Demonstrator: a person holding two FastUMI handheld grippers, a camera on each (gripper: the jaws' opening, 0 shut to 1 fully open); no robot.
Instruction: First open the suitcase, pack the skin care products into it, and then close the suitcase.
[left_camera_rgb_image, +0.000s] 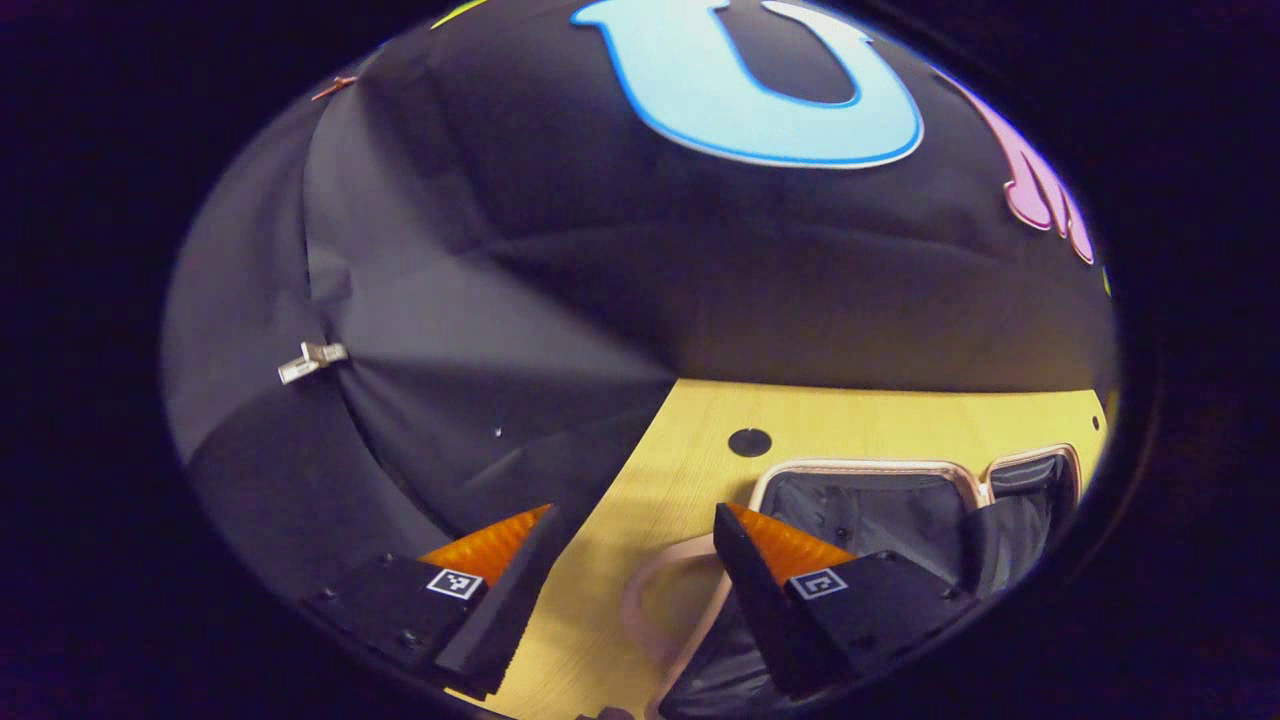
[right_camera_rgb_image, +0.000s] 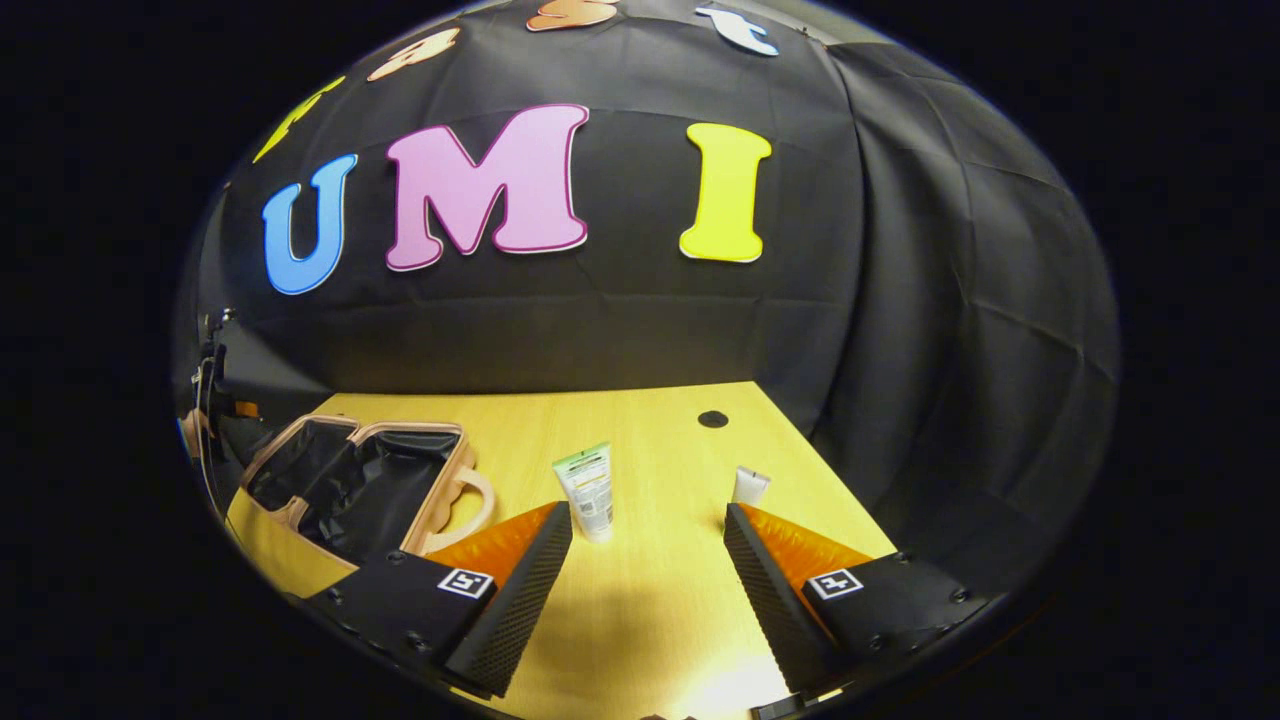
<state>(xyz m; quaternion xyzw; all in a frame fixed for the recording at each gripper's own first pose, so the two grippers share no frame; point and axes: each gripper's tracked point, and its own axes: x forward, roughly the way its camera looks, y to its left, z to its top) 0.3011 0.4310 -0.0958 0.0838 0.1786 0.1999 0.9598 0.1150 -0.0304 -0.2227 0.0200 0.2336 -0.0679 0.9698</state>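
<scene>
Suitcase (right_camera_rgb_image: 360, 480) lies open; tube (right_camera_rgb_image: 588, 490) label unreadable; both grippers' fingers (left_camera_rgb_image: 500, 560) (right_camera_rgb_image: 770, 560) spread wide, empty.

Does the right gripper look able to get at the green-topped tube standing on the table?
Probably yes: the right gripper is open, and the tube stands just ahead near its left finger, with bare table between.

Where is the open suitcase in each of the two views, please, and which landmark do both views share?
Left gripper view: the suitcase lies open at lower right, partly behind the right finger.
Right gripper view: the suitcase lies open at lower left on the table.
Shared landmark: the dark round hole in the tabletop.
</scene>
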